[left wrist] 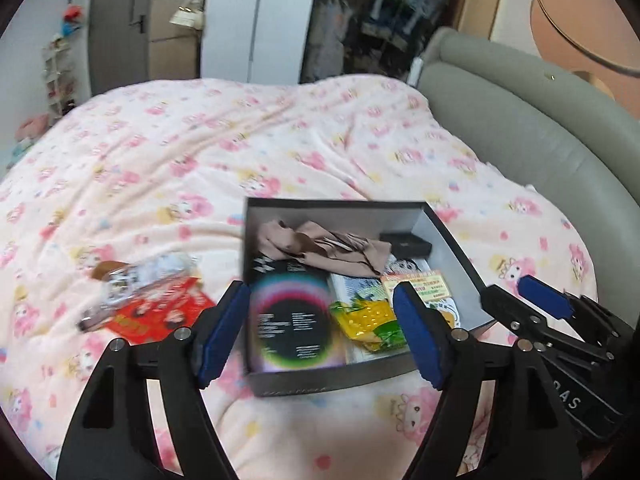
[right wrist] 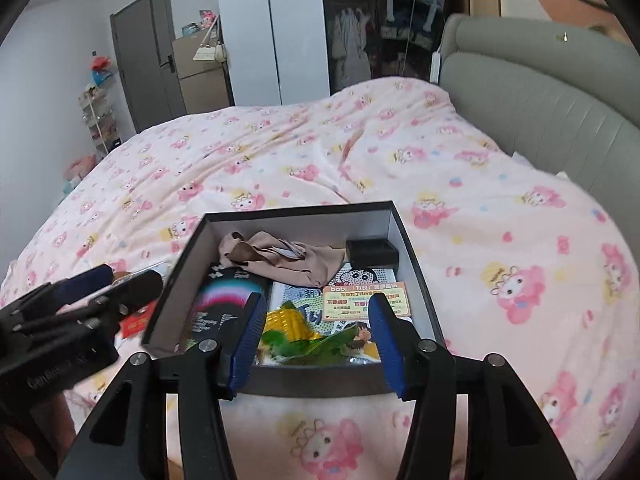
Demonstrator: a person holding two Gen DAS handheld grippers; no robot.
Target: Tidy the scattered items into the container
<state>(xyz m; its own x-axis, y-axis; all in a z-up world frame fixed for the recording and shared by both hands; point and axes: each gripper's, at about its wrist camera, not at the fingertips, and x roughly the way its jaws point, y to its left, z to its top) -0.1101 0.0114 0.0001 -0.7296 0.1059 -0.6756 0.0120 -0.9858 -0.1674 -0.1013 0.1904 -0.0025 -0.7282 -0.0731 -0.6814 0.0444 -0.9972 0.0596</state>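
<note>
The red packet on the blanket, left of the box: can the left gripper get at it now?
Probably yes. The red packet lies in the open beside the box, and the left gripper has open, empty jaws.

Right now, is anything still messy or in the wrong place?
Yes. A red packet and a clear-wrapped item lie on the blanket, left of the box, not inside it.
</note>
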